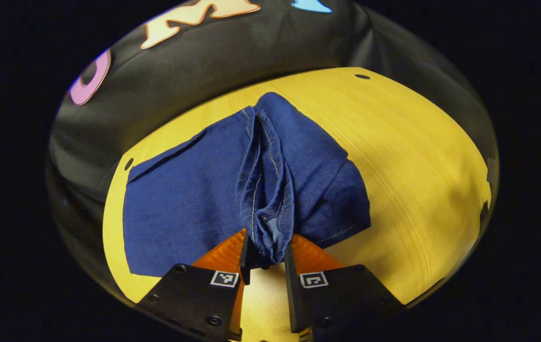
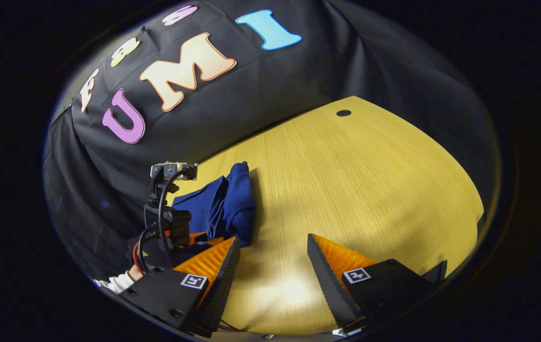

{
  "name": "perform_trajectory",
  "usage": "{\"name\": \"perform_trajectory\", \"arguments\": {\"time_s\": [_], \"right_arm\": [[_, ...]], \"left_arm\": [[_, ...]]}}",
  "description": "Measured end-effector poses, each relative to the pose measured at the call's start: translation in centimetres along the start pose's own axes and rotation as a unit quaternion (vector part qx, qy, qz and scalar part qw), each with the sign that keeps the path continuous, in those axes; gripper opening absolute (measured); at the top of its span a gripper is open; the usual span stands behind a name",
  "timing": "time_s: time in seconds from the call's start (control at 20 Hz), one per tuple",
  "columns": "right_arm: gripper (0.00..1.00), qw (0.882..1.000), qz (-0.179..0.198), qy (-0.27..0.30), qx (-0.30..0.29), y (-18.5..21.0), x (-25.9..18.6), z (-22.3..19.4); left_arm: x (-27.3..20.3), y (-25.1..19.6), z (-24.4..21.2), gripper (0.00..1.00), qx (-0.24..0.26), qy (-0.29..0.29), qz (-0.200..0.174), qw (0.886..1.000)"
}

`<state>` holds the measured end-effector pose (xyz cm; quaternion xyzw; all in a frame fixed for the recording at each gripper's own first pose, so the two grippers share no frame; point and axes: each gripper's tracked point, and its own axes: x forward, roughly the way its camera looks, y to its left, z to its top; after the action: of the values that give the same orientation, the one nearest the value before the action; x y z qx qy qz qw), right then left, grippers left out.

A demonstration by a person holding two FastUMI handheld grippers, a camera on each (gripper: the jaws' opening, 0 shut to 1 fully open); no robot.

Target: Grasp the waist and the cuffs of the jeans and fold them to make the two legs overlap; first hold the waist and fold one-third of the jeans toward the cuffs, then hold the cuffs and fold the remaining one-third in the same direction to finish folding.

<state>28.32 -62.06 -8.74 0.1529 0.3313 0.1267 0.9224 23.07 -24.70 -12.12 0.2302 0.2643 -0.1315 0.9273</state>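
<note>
The table (image 2: 370,180) is yellow wood with small dark holes. Blue jeans (image 1: 194,199) lie on it in a heap.

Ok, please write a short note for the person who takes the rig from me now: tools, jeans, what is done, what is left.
Left tool: shut on a bunched fold of the jeans, at their near edge.
Right tool: open, holding nothing, over bare table beside the jeans.
Jeans: a compact folded bundle on the yellow table, near the black cloth wall.
Done: several layers are already stacked; I cannot tell which fold this is.
Left: probably lay the pinched edge flat, release, and check that the edges line up.
</note>
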Motion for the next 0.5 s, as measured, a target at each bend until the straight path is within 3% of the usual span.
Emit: {"name": "perform_trajectory", "arguments": {"time_s": [0.05, 0.2, 0.3, 0.5], "right_arm": [[0.88, 1.000, 0.001, -0.001, -0.001, 0.2, -0.2, -0.1], [0.88, 1.000, 0.002, -0.003, -0.010, 0.6, -0.7, -0.6], [0.88, 1.000, 0.003, -0.006, -0.014, 1.0, -1.0, -1.0], [0.88, 1.000, 0.011, -0.011, -0.025, 2.1, -1.8, -1.7]], "left_arm": [[-0.2, 0.6, -0.3, 0.35, -0.017, 0.001, 0.003, 1.000], [-0.7, 0.1, -0.8, 0.71, -0.106, -0.005, -0.016, 0.994], [-2.3, 0.4, -0.4, 0.98, -0.140, -0.018, -0.019, 0.990], [-5.8, 1.5, -0.1, 0.96, -0.147, -0.064, -0.028, 0.987]]}}
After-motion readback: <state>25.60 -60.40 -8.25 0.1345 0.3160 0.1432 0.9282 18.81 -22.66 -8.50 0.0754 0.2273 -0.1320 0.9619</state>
